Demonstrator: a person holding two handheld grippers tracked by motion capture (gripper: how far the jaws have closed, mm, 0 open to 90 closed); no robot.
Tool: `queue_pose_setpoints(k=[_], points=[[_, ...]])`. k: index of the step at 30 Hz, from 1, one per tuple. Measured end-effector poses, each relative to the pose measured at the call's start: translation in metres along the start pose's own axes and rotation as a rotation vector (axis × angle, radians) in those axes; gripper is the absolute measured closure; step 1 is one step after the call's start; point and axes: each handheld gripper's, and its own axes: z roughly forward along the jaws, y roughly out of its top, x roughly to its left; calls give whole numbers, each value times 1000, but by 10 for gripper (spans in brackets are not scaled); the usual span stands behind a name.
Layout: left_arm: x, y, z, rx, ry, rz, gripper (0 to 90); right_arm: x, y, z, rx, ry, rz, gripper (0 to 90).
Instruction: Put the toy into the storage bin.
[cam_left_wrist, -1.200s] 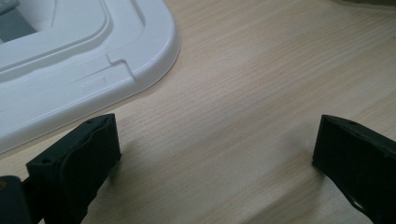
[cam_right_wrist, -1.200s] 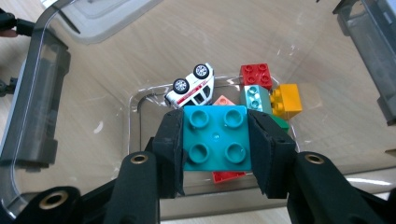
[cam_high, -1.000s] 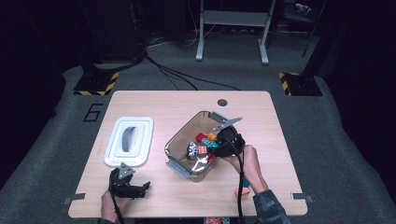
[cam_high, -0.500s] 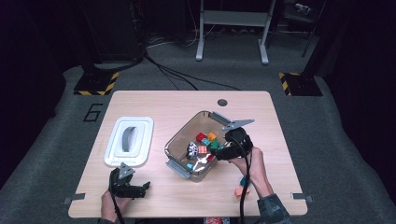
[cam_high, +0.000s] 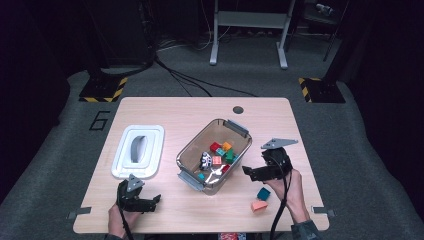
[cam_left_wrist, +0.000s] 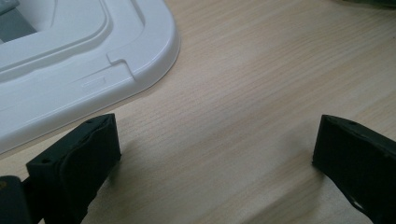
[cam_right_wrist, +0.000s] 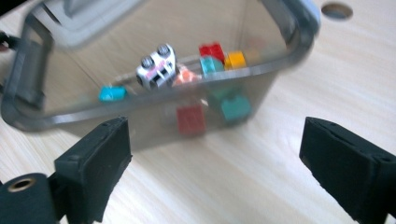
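The table (cam_high: 165, 210) carries a white lid (cam_high: 138, 151) and a clear bin (cam_high: 190, 152) of toy bricks; two loose blocks, teal (cam_high: 263, 193) and orange (cam_high: 259, 205), lie before my right hand-held gripper (cam_high: 248, 172), jaws wide and empty; left hand-held gripper (cam_high: 154, 200) open too; blocks look light, hard, slippery, so I'd pinch flat sides.

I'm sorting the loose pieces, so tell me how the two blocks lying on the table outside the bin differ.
The teal block is dark blue-green; the orange block is pale salmon-orange. The teal block lies nearer the right gripper, the orange block nearer the table's front edge. The teal block looks squarer, the orange block longer and flatter. Both are small, ungripped, right of the clear bin.
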Motion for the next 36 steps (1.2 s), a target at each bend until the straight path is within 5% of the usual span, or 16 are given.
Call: queue_pose_setpoints(k=[8, 17, 36], points=[[0, 0, 0, 3, -1, -1, 6, -15, -36, 6, 56, -1, 45, 33], [0, 0, 0, 3, -1, 0, 5, -28, -86, 18, 137, -63, 113, 115], [0, 0, 0, 3, -1, -1, 5, -42, -123, 18, 199, -147, 174, 153]])
